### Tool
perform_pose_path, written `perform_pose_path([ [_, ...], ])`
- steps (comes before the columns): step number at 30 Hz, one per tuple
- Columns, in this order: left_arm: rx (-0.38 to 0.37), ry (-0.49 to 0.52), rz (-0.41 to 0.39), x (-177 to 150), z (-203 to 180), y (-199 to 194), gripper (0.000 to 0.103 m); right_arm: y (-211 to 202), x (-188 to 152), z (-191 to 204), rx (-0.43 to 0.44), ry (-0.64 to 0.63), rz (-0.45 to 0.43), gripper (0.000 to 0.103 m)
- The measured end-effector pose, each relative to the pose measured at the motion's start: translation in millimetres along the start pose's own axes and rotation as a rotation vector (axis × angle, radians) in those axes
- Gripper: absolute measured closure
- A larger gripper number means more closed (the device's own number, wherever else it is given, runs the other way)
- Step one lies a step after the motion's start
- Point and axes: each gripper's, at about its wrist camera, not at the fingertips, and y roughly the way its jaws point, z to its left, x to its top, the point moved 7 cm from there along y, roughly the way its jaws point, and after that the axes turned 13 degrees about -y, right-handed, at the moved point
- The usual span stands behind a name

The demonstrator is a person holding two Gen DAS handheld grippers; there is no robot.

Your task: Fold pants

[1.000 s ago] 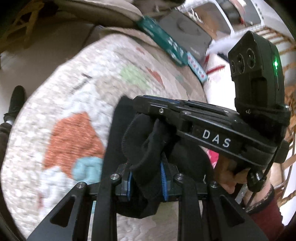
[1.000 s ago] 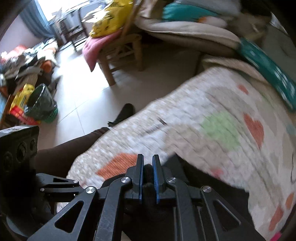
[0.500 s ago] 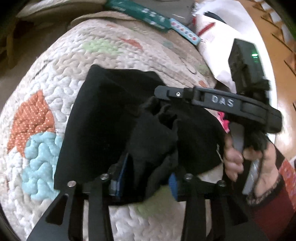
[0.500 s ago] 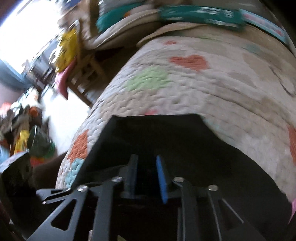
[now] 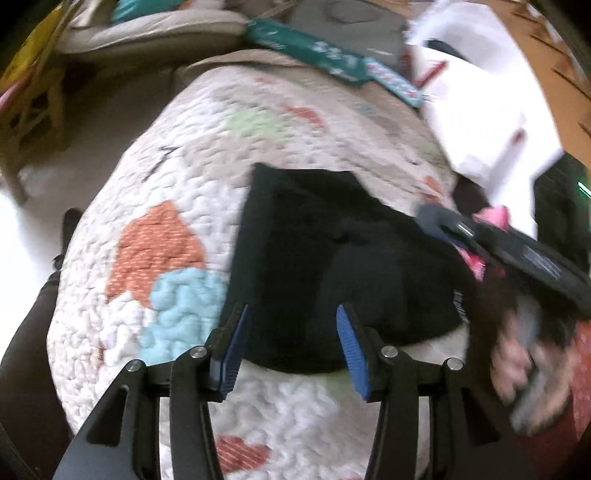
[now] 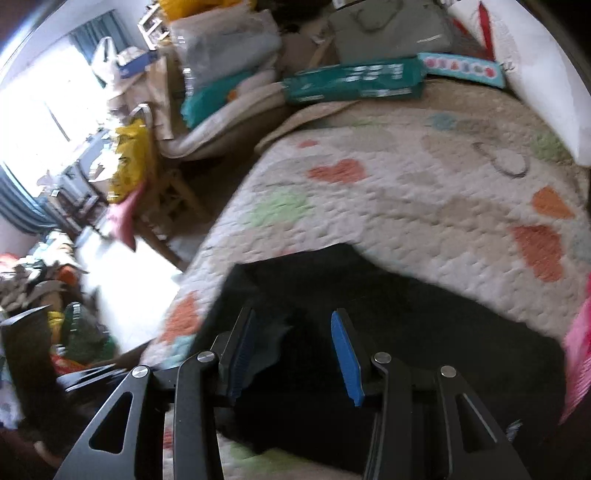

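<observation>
Pants [image 5: 325, 266] newly released onto quilt [image 5: 192, 206]

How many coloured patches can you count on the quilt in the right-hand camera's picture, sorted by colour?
Orange or red: 4
Green: 2
Pale blue: 1
Total: 7 clearly visible on the quilt; the black pants may hide more.

item count: one pants [image 5: 332, 266], black, folded on one quilt [image 5: 177, 206]. two hand-held grippers: left [image 5: 291, 345], right [image 6: 291, 354], each with two blue pads. one green box [image 6: 354, 83]. one grey bag [image 6: 388, 31]. one wooden chair [image 6: 162, 199]. one white pillow [image 6: 546, 85].
</observation>
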Motion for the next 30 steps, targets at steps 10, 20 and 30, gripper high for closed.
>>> perform_pose_path([
  [10, 0.067, -0.016, 0.025, -1.2, 24.0, 40.1, 0.055, 53.5, -59.4, 2.5, -0.110, 0.051, 0.199, 0.056],
  [20, 0.102, 0.081, -0.006, -3.1, 14.9, 49.0, 0.049, 63.4, -77.6, -8.8, -0.183, 0.043, 0.192, 0.030],
  [30, 0.149, 0.106, -0.050, 20.5, 14.1, 8.2, 0.049, 14.7, -72.4, -24.5, -0.236, 0.169, 0.022, 0.029],
])
